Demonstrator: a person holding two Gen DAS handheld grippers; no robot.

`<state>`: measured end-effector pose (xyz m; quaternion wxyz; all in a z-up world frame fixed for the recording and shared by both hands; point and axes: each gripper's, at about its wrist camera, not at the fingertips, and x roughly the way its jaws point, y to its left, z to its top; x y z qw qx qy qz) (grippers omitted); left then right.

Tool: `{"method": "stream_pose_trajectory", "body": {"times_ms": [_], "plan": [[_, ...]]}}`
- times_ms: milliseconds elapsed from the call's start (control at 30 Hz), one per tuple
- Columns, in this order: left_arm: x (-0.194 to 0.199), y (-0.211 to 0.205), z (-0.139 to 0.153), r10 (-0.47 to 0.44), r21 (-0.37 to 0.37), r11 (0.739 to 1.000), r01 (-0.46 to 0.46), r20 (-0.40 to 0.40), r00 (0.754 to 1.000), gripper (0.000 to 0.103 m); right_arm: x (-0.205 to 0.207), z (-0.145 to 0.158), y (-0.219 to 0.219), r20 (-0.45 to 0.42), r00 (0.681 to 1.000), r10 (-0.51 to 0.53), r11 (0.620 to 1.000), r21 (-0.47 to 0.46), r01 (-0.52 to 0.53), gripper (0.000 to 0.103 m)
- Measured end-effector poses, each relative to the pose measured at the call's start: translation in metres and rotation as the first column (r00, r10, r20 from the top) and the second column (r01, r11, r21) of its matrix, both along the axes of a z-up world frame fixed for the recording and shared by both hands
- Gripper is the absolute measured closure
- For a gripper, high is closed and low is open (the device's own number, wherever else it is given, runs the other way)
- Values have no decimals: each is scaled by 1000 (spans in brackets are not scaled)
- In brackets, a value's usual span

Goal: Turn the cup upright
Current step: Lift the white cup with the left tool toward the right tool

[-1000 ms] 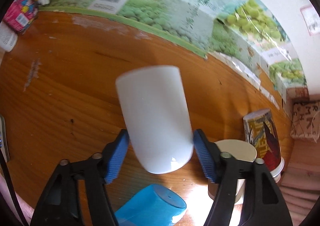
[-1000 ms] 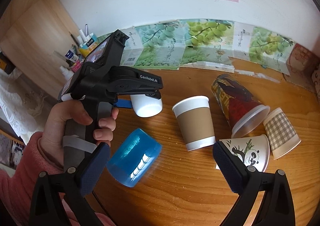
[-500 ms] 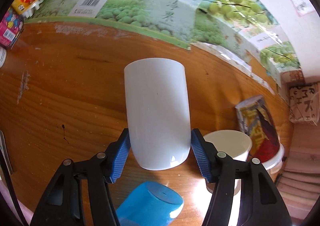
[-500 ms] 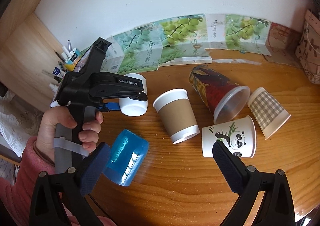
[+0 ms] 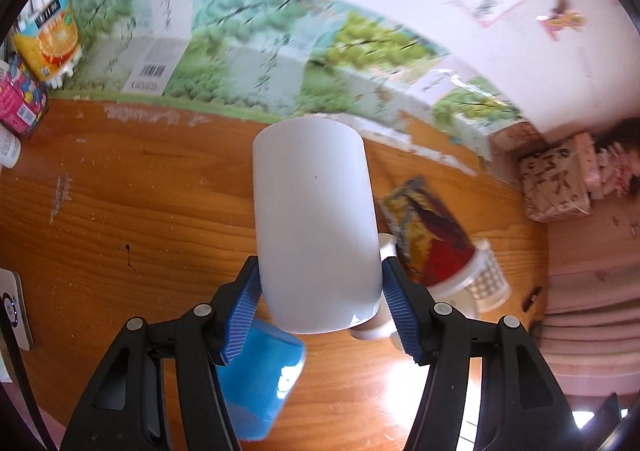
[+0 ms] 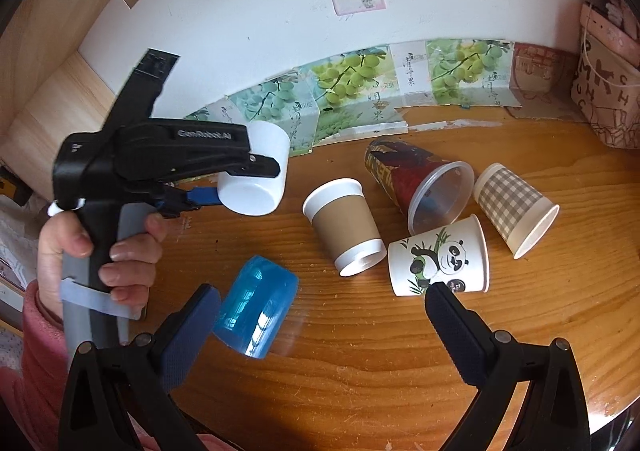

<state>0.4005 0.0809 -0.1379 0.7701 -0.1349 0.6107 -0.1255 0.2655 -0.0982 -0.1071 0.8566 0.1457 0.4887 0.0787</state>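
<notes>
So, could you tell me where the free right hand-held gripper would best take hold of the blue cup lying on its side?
Grip the blue cup across the middle of its curved wall, coming down from above with the right hand-held gripper. It lies on its side on the table, so the round flanks face outward and both ends stay free for tipping it upright.

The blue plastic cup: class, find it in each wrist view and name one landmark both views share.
Left wrist view: blue plastic cup on its side at bottom centre, below the held white cup.
Right wrist view: blue plastic cup lower left, lying on the table.
Shared landmark: the grape-print boxes along the wall.
</notes>
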Motion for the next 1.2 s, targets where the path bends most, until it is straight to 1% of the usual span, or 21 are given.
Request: {"method": "stream_pose_trajectory", "body": {"times_ms": [133,233,367,467,533,633,767,800,867,933,967,1033,1200], "plan": [[-19,-14,19,-41,7,999,41,37,998,39,-14,4,-13,16,1000,-18,1000,2,18,1],[-37,-26,28,-63,25,998,62,58,996,39,-25,6,-28,18,999,-39,999,24,39,1],[-65,-44,39,-98,65,994,91,104,990,39,-39,7,-52,19,997,-76,993,90,75,0],[-84,-56,42,-129,78,990,120,121,984,39,-47,3,-73,-1,994,-111,981,158,110,1],[-101,-65,44,-155,78,986,146,132,979,39,-53,-2,-89,-27,989,-142,962,231,145,1],[-123,-76,41,-180,84,982,169,148,972,39,-61,-11,-110,-72,981,-178,915,354,192,1],[-147,-90,31,-205,96,977,191,165,965,39,-73,-27,-137,-147,966,-213,824,505,258,1],[-152,-92,30,-203,94,977,190,166,965,39,-77,-31,-143,-168,961,-218,799,535,274,0],[-162,-97,22,-201,67,979,192,161,966,39,-81,-39,-151,-199,955,-218,765,573,294,0],[-170,-100,17,-207,32,978,205,161,965,39,-84,-44,-158,-222,952,-213,751,586,304,0],[-175,-102,13,-207,11,978,208,165,964,39,-84,-46,-160,-232,950,-206,750,586,306,1],[-181,-107,8,-204,-7,978,208,170,964,39,-85,-49,-163,-251,948,-193,754,581,307,1],[-196,-118,-6,-208,10,978,210,198,958,39,-89,-60,-170,-296,944,-147,759,578,299,0]]}}
